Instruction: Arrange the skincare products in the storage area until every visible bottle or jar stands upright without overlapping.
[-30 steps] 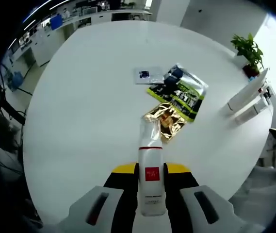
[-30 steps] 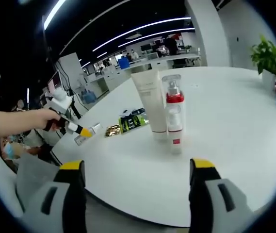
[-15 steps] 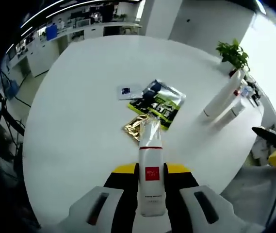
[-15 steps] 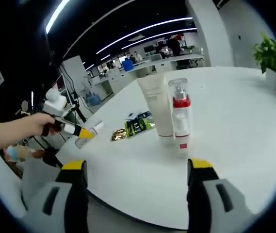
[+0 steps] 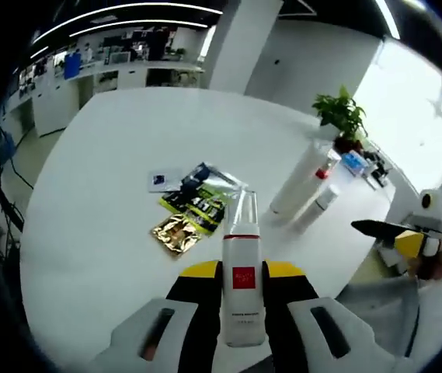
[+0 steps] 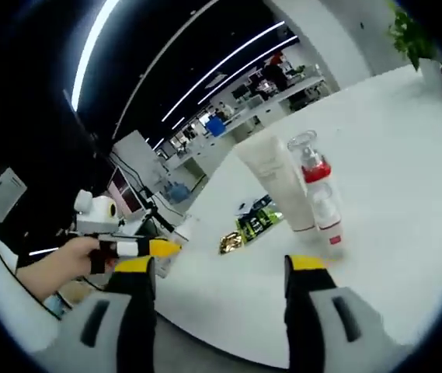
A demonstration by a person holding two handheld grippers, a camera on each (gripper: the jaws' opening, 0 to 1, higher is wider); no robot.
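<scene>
My left gripper [image 5: 242,272] is shut on a white bottle [image 5: 242,299] with a red label and a clear cap, which points out over the round white table [image 5: 104,171]. A white tube [image 5: 301,177] and a pump bottle [image 5: 319,203] with a red collar stand upright side by side at the table's right. In the right gripper view the tube [image 6: 275,183] and the pump bottle [image 6: 321,198] stand ahead of my open right gripper [image 6: 221,264]. The left gripper [image 6: 131,249] comes in from the left there, held by a hand [image 6: 57,268].
Green-black sachets [image 5: 197,203], a gold sachet [image 5: 175,231] and a small white sachet [image 5: 161,180] lie flat mid-table. A potted plant [image 5: 341,116] stands at the far edge. The right gripper [image 5: 403,233] hangs off the table's right edge. Office desks fill the background.
Both cameras have swung: the tube and pump bottle now sit nearer the middle of the left gripper view. The left gripper still holds the bottle. The right gripper stays open.
</scene>
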